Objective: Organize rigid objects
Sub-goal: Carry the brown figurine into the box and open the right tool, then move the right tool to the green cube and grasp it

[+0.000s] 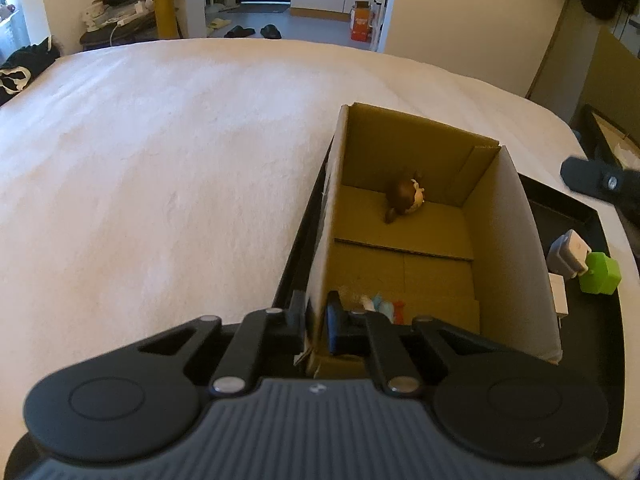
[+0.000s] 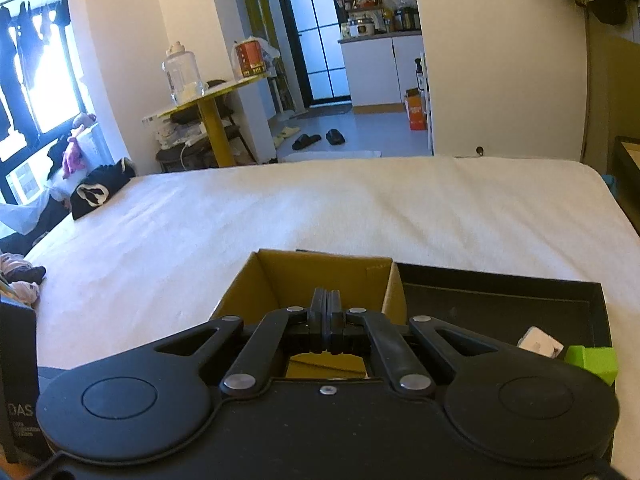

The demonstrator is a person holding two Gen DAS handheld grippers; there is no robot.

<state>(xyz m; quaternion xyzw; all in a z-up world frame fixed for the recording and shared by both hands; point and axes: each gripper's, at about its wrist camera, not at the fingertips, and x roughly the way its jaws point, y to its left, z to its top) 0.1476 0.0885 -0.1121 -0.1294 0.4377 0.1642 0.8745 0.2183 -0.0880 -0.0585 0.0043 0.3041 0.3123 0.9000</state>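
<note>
An open cardboard box (image 1: 516,240) stands in a black tray (image 1: 576,216) on a white bed. My left gripper (image 1: 316,324) is shut on the box's near left wall, one finger outside and one inside. Inside the box lie a brown figurine (image 1: 406,196) at the far end and small colourful toys (image 1: 382,304) at the near end. A green block (image 1: 600,272) and a grey-white gadget (image 1: 568,254) lie in the tray right of the box. My right gripper (image 2: 327,316) is shut and empty above the box (image 2: 276,280); the green block (image 2: 592,360) sits to its right.
The white bed (image 1: 160,168) spreads left and beyond the tray. A black garment (image 2: 96,192) lies at the bed's far left edge. A black box (image 2: 16,380) stands at the near left. A yellow table (image 2: 212,112) and slippers (image 2: 316,138) are on the floor beyond.
</note>
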